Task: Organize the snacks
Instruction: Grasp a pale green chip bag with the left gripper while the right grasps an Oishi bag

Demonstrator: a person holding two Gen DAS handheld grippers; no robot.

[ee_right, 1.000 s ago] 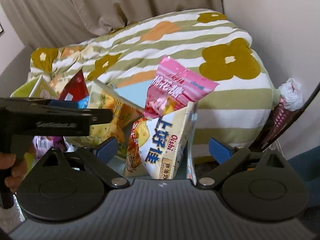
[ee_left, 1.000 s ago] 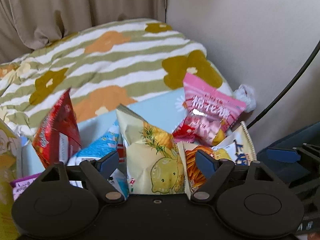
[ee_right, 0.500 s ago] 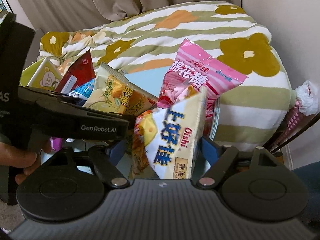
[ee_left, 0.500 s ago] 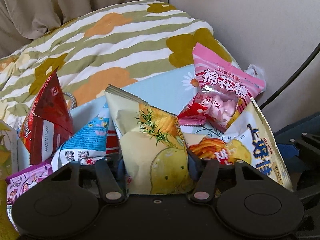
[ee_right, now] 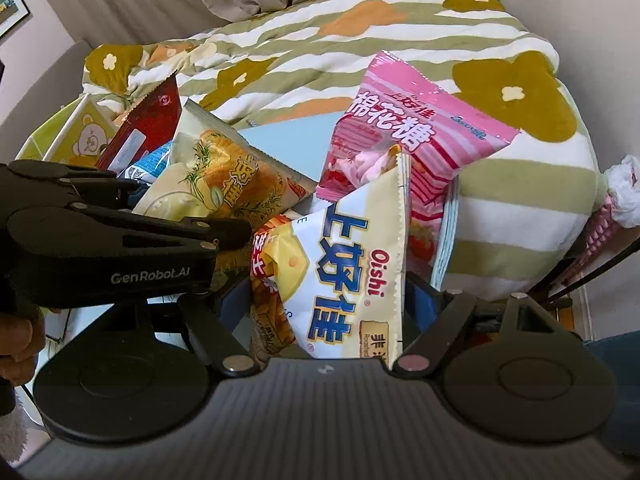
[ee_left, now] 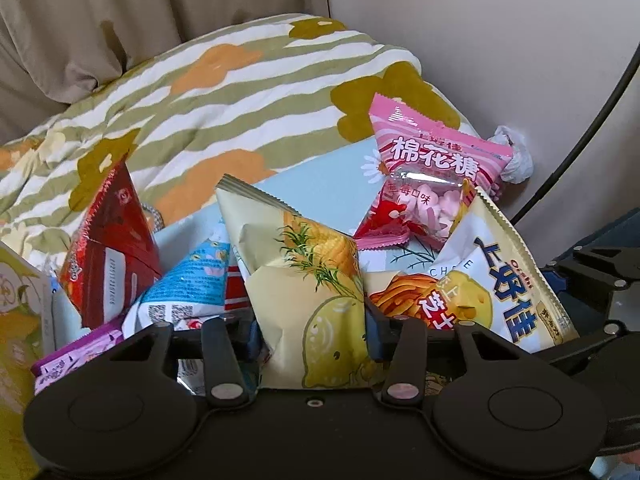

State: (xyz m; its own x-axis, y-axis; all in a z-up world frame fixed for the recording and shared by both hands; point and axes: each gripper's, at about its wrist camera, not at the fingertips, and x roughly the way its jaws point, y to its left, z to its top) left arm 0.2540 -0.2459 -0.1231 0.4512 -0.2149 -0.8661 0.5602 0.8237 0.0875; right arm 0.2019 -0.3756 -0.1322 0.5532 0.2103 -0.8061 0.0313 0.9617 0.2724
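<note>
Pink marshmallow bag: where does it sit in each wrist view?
Left wrist: pink marshmallow bag is upper right, behind the white Oishi bag.
Right wrist: it is upper centre-right, directly behind the Oishi bag.
Shared landmark: the striped flower-print blanket behind the snacks.

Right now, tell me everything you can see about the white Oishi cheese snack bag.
The Oishi cheese snack bag is a glossy white foil pouch with blue Chinese lettering, a red Oishi logo, a cheese wedge and orange puffed sticks printed on it, and crimped, serrated seams. It stands upright, tilted, pinched between the blue pads of the right gripper. The pink marshmallow bag is right behind it, and the lemon chip bag is on its left.
</note>
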